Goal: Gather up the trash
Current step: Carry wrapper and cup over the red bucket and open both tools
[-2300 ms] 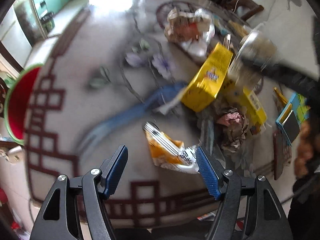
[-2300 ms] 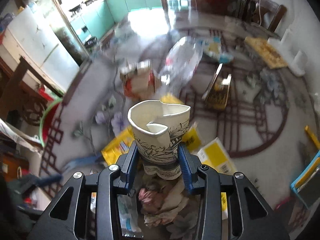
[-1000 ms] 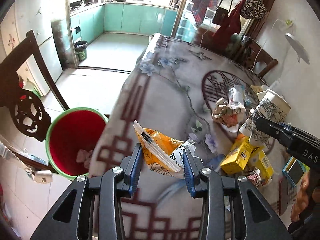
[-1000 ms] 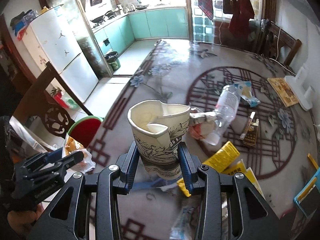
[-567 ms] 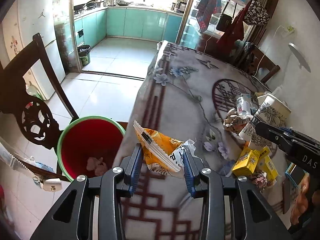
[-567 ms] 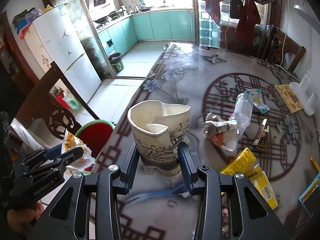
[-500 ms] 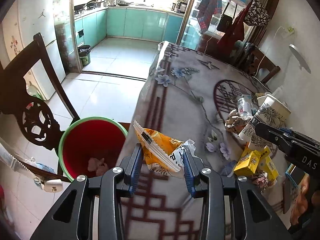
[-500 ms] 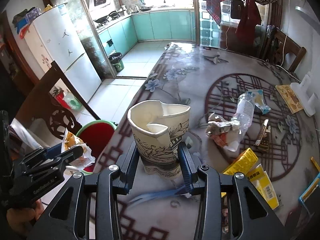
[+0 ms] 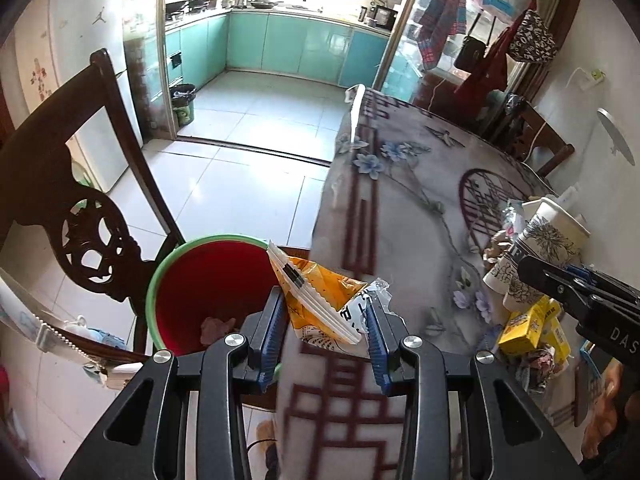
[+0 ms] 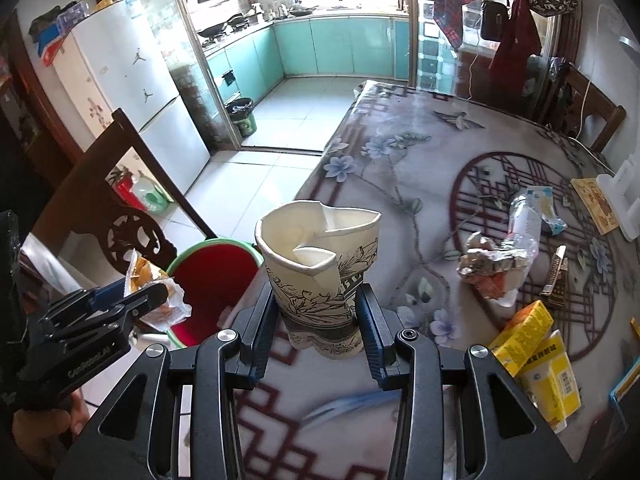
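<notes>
Left wrist view: left gripper (image 9: 326, 330) clamped on orange wrapper (image 9: 320, 300), held in the air at the table (image 9: 400, 208) edge, above the near rim of the red bin (image 9: 200, 280). Bin stands on the floor just beside the table, green rim, some pinkish scraps at its bottom. Dark wood chair (image 9: 80, 184) left of bin. Right side of the frame: right gripper (image 9: 576, 292) seen side-on, gripping paper cup (image 9: 536, 252); below it a yellow box (image 9: 528, 324) on the table. Far back: teal kitchen cabinets (image 9: 300, 48).

Right wrist view: right gripper (image 10: 316, 320) fingers closed on the crushed, dented cup (image 10: 320, 272), upright, held over the table's near edge. Left gripper (image 10: 120, 300) at lower left with the wrapper (image 10: 154, 292), over the bin's (image 10: 212, 272) left rim. Still on the table, to the right: yellow boxes (image 10: 536, 344), crumpled foil wad (image 10: 488, 264), flattened clear bottle (image 10: 524, 216), small dark pack (image 10: 558, 272). Farther: white fridge (image 10: 132, 92), small black bin (image 10: 242, 114) on the kitchen floor, cabinets (image 10: 340, 44).
</notes>
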{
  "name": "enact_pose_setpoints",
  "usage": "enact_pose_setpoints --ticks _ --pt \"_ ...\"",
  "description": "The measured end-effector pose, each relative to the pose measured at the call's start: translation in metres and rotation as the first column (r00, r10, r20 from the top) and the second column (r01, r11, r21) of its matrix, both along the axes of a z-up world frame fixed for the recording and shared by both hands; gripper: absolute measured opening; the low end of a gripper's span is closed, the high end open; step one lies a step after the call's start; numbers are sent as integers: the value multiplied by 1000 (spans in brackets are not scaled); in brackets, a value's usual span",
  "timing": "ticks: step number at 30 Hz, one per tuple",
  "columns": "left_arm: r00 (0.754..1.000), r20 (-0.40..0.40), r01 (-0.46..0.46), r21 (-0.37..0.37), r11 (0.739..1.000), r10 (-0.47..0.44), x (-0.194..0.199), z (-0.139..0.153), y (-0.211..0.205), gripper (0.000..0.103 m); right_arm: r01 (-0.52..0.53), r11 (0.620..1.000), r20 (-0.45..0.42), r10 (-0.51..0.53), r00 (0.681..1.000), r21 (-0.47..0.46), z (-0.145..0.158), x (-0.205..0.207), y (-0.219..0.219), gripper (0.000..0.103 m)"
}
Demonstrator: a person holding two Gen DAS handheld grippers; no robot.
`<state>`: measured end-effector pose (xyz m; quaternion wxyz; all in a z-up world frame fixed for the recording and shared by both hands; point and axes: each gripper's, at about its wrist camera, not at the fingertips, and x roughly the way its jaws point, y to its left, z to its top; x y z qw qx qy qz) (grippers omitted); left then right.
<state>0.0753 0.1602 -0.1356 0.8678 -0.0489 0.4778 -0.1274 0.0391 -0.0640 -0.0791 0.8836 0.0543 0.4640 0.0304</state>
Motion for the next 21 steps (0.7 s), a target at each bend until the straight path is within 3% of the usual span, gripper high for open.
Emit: enact_pose_setpoints --ticks 13,21 --pt "998 -32 -56 25 998 57 32 -23 47 36 -25 1000 -41 25 999 4 -14 20 35 38" --pt "990 -43 -130 84 988 134 54 -42 83 36 -112 993 -86 116 990 49 -32 40 71 38"
